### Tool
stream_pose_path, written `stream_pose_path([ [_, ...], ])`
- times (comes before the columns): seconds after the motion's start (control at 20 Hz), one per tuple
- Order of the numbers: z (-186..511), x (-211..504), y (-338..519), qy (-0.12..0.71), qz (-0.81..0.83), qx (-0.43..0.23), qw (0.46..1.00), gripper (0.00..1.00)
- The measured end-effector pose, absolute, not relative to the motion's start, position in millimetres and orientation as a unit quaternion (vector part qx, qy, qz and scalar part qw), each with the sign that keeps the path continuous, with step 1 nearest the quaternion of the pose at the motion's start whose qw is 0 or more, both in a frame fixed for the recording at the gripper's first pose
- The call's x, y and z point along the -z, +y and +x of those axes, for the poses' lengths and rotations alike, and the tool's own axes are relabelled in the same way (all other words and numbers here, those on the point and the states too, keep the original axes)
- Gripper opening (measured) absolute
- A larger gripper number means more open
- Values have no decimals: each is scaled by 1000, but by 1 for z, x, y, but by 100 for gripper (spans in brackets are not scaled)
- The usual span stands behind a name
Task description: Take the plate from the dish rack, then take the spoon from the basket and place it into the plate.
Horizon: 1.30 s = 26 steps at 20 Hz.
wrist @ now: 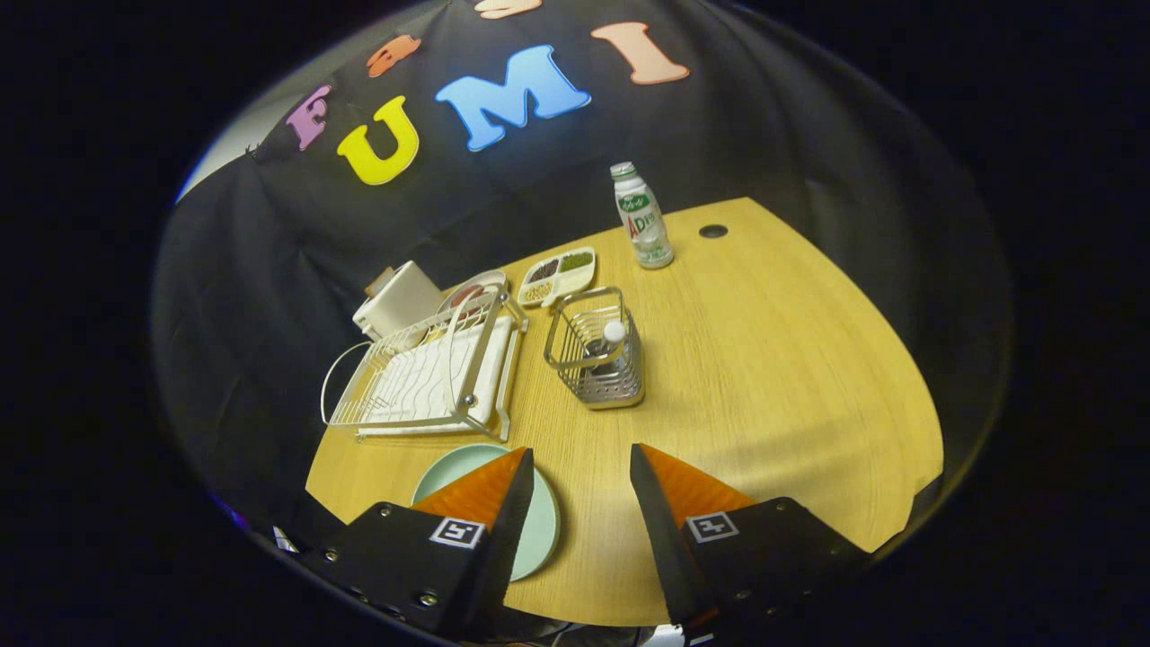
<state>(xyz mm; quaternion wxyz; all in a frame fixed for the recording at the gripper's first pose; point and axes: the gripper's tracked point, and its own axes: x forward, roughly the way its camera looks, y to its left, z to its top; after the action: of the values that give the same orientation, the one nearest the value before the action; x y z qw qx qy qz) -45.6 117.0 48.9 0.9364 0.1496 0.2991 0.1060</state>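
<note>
Yellow wood makes up the counter (764,359), and all the things sit on it. The fingers (579,472) are spread wide apart and hold nothing; bare counter shows in the gap between them. The plate (539,539) is pale green and round. It lies flat on the counter, just under the left finger, which hides part of it. Just past the plate stands the rack (422,377), made of white wire with a white tray under it. The rack has no dishes in its slots, and its near edge is close to the plate. To the right of the rack, ahead of the gap between the fingers, stands the basket (597,355). It is a small metal wire box with a solid band round its bottom. Something with a white top stands inside the basket, and this looks like the spoon (613,334), but it is too small to be sure. Behind the basket lies a long white dish (557,276) with little parts in it, some dark, some green and some pale. Next to that dish, behind the rack, a round plate with a red middle (467,292) peeks out. A white box (397,301) sits at the far end of the rack. Farther back, well apart from the rest, a bottle (642,216) stands up straight, white with a green cap. A dark round hole (712,231) is in the counter near the bottle.
</note>
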Motion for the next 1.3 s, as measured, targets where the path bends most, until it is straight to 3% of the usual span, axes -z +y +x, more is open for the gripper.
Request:
stream_pose_path([
  [0.5,-12,-153,75,88,32,-57,994,67],
  [0.75,10,-143,88,57,16,-67,996,68],
  [0.8,15,-137,92,57,13,-71,996,71],
  [0.85,23,-129,95,56,10,-75,996,95],
  [1.3,74,-61,93,45,21,-43,998,94],
])
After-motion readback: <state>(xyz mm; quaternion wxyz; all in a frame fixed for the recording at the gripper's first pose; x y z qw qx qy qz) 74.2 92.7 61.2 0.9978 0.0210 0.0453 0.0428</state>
